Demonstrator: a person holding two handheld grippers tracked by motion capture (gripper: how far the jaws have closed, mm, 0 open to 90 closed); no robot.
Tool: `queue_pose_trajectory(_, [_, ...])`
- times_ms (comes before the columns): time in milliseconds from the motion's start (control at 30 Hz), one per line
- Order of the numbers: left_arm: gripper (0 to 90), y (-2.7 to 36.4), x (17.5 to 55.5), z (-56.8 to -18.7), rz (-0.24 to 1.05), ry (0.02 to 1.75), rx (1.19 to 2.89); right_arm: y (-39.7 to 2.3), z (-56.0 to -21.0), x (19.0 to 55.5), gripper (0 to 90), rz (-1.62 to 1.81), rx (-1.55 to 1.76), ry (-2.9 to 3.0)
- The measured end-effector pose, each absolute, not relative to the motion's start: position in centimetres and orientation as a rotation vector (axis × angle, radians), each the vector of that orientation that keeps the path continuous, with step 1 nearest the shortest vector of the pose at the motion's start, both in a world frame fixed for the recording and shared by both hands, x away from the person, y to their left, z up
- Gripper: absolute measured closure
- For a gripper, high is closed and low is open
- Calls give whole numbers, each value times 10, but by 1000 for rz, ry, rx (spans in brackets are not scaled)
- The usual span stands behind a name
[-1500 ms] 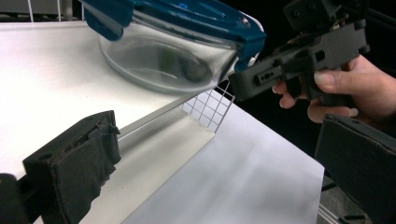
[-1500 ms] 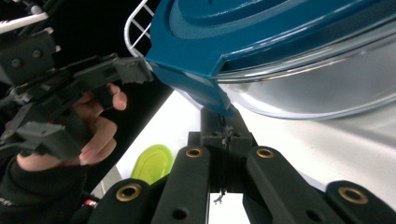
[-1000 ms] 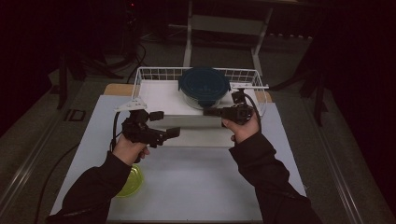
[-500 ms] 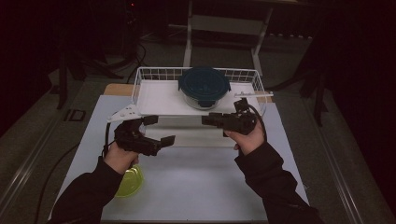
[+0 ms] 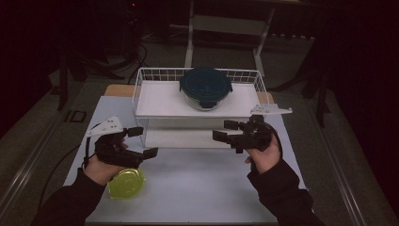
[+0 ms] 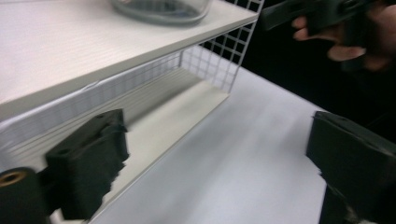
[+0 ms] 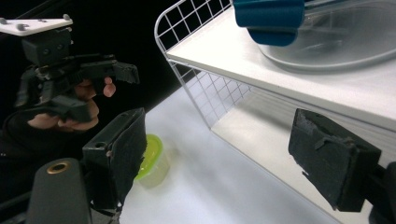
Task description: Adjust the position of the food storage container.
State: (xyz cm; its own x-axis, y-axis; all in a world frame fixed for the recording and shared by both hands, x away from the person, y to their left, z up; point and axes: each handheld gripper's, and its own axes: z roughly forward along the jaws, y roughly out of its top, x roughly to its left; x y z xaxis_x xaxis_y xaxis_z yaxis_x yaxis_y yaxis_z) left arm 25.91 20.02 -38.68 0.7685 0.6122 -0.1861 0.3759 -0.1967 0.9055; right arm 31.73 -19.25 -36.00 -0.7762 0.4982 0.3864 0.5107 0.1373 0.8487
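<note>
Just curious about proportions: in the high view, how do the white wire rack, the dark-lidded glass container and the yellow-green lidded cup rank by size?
1. White wire rack, by far the largest.
2. Dark-lidded glass container on its top shelf.
3. Yellow-green lidded cup, smallest, even though it sits nearer the camera and a hand partly covers it.

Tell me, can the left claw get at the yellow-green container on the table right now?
Probably yes. The left claw is open and holds nothing, and the yellow-green container sits on the table just under that hand, nothing covering it.
</note>
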Motion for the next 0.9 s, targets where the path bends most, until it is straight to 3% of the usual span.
queue_pose_trajectory(133, [153,216,251,-395,266,788,1824,-202,-365,308,184,-1795,-1031,-2361])
queue_pose_trajectory(533, [591,261,227,-430,295,899,1861,-217,-381,283,165,-1845,-988,-2361])
queue_pose_trajectory(733, [731,273,215,-439,311,916,1901,-218,-387,275,165,-1843,-977,-2364])
queue_pose_trajectory(900, [793,279,206,-452,302,938,1944,-219,-390,270,164,-1855,-975,-2357])
